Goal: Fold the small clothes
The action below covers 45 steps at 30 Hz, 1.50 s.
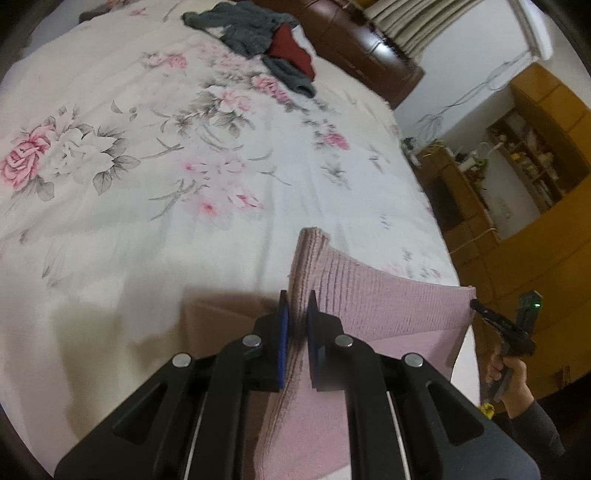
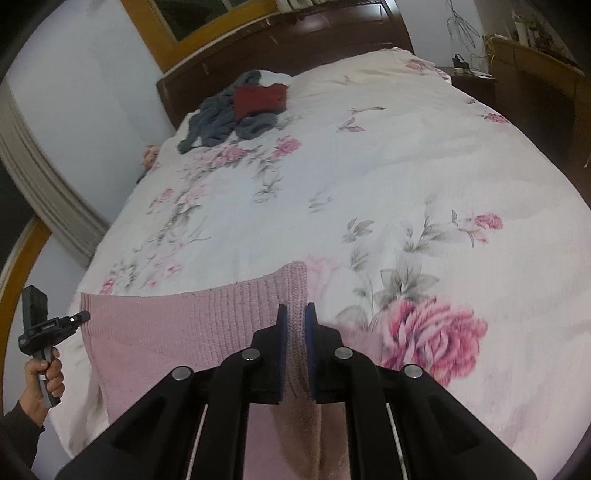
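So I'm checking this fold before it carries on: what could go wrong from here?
Both the left gripper and the right gripper pinch only the ribbed edge of the pink knit garment, so a corner may slip out. The span between them sags, so the fold could land crooked. It hangs near the bed edge and could slide off.

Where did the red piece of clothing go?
The red garment lies at the bed's far end, on the grey clothes near the headboard, left of centre in the right wrist view.
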Each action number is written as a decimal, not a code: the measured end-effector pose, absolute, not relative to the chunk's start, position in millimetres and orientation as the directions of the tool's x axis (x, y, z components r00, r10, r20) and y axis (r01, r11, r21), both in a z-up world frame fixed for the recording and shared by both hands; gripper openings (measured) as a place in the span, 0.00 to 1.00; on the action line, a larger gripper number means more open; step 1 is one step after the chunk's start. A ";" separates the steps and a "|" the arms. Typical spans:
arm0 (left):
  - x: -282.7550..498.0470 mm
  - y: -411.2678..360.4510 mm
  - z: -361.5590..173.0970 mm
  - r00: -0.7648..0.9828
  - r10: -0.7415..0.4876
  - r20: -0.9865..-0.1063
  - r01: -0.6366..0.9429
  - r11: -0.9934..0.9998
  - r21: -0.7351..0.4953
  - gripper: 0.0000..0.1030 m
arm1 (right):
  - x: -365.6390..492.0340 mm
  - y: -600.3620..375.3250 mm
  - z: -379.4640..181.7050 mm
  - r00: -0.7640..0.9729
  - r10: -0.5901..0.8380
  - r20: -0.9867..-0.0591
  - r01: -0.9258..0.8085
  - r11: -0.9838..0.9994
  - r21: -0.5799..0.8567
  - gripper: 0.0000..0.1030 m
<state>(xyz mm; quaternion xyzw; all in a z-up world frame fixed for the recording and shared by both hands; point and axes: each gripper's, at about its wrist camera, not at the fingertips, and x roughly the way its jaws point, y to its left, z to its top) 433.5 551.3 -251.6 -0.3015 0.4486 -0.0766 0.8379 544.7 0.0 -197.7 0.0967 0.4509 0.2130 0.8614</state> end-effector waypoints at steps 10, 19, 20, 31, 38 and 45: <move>488.9 564.1 -331.1 0.490 -0.376 -0.787 -0.285 0.784 -0.552 0.06 | 600.3 28.5 -263.1 0.456 0.339 -0.823 -0.238 0.937 0.254 0.08; 504.9 567.8 -385.7 0.343 -0.357 -0.869 -0.362 0.803 -0.473 0.10 | 617.8 29.6 -319.1 0.386 0.282 -0.878 -0.225 0.952 0.207 0.09; 504.4 570.4 -384.6 0.341 -0.358 -0.869 -0.378 0.795 -0.475 0.10 | 619.9 29.9 -324.9 0.365 0.278 -0.889 -0.224 0.953 0.206 0.10; 479.4 545.6 -372.4 0.356 -0.413 -0.838 -0.295 0.802 -0.520 0.16 | 577.4 8.1 -324.7 0.292 0.458 -0.840 -0.181 0.889 0.421 0.13; 444.5 544.6 -339.6 0.446 -0.468 -0.763 -0.229 0.765 -0.603 0.09 | 555.5 0.6 -304.1 0.315 0.480 -0.819 -0.194 0.877 0.439 0.08; 414.3 538.0 -375.2 0.349 -0.477 -0.807 -0.270 0.774 -0.573 0.02 | 511.2 -16.8 -332.8 0.263 0.520 -0.813 -0.197 0.854 0.482 0.00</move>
